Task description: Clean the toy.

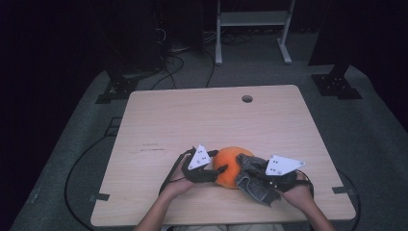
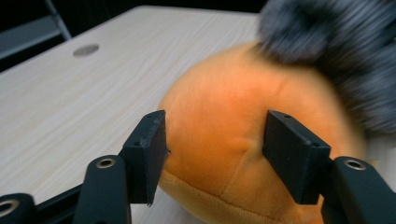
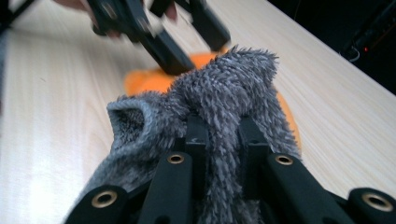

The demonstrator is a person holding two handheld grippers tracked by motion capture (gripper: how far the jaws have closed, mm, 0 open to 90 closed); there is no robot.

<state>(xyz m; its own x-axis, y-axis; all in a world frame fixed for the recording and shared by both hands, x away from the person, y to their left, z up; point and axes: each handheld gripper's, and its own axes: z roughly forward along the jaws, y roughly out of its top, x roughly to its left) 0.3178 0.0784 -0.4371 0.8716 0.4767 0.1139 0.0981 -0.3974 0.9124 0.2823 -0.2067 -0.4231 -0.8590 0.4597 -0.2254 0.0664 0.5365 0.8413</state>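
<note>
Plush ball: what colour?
Orange; the plush ball shows best in the left gripper view, with grey fleece over it.

Left hand-held gripper (image 1: 215,169) jaws parted, right hand-held gripper (image 1: 250,174) jaws clamped, forearms converging

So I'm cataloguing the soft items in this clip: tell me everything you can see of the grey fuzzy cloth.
The grey fuzzy cloth looks like shaggy fleece, charcoal with paler fibre tips. It is bunched, not spread: a fold is pinched between the jaws of the right gripper, which is shut on it. One rolled edge forms an open pocket on the left of the right gripper view. Its upper part lies against the orange plush ball, the lower part hanging down to the wooden table near the person's edge.
</note>
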